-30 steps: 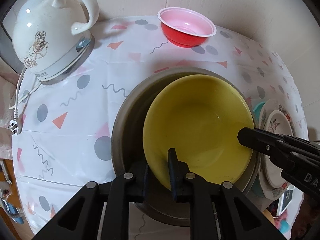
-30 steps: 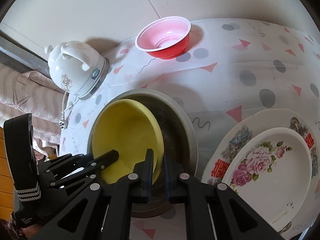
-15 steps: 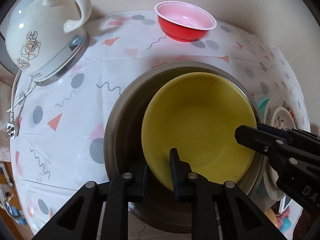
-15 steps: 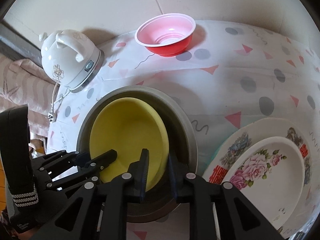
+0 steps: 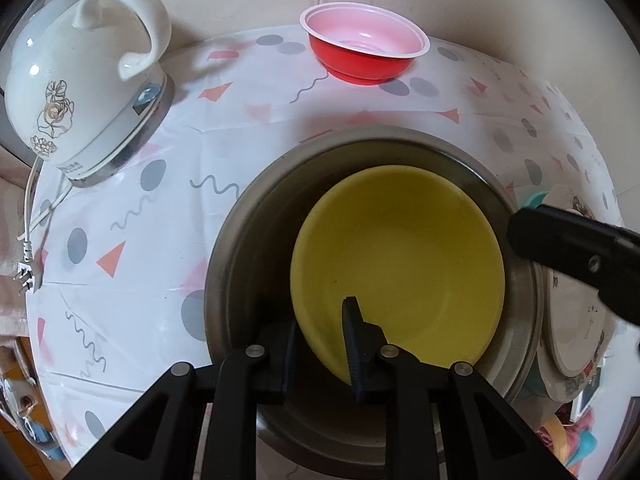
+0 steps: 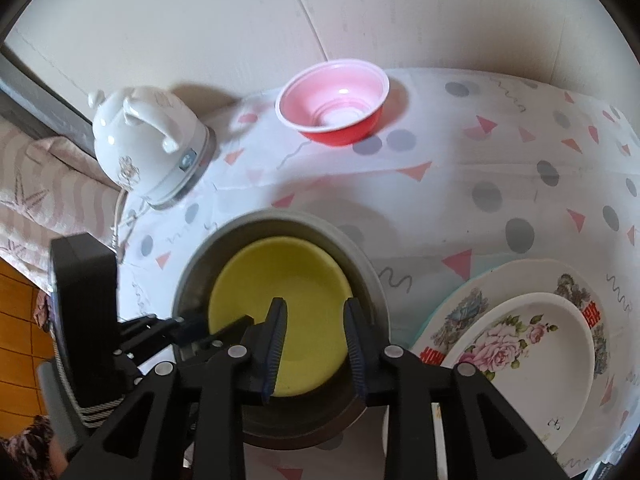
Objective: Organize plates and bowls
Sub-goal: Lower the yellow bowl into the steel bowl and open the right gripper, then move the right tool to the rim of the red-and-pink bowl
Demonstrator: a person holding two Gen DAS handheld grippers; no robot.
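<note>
A: Where's the yellow bowl rn?

B: Inside the steel basin, leaning toward its right wall. Left gripper has its two fingers astride the near rim, one outside, one inside the bowl, and looks clamped on it.

A: And the right gripper?

B: Fingers spread wide, gripping nothing. They hover over the bowl's right part and the basin's near-right edge; can't tell if either pad touches.

A: So the step = nest the bowl in the basin and let go?

B: My guess, yes. To do it well: lower the near rim till the bowl sits flat on the basin floor, then spread the left fingers and lift straight up, so the inner finger doesn't hook the rim and tip it.

A: Risk?

B: The bowl sits off-centre; if dropped tilted it may rock against the steel wall. Keep the right gripper clear, or use it to nudge the bowl toward centre.

A: After that?

B: Prob. the red bowl at the far edge of the table, near the wall. The plates are stacked at the right, floral one on top, just beside the basin. The kettle on the left isn't in the way.
</note>
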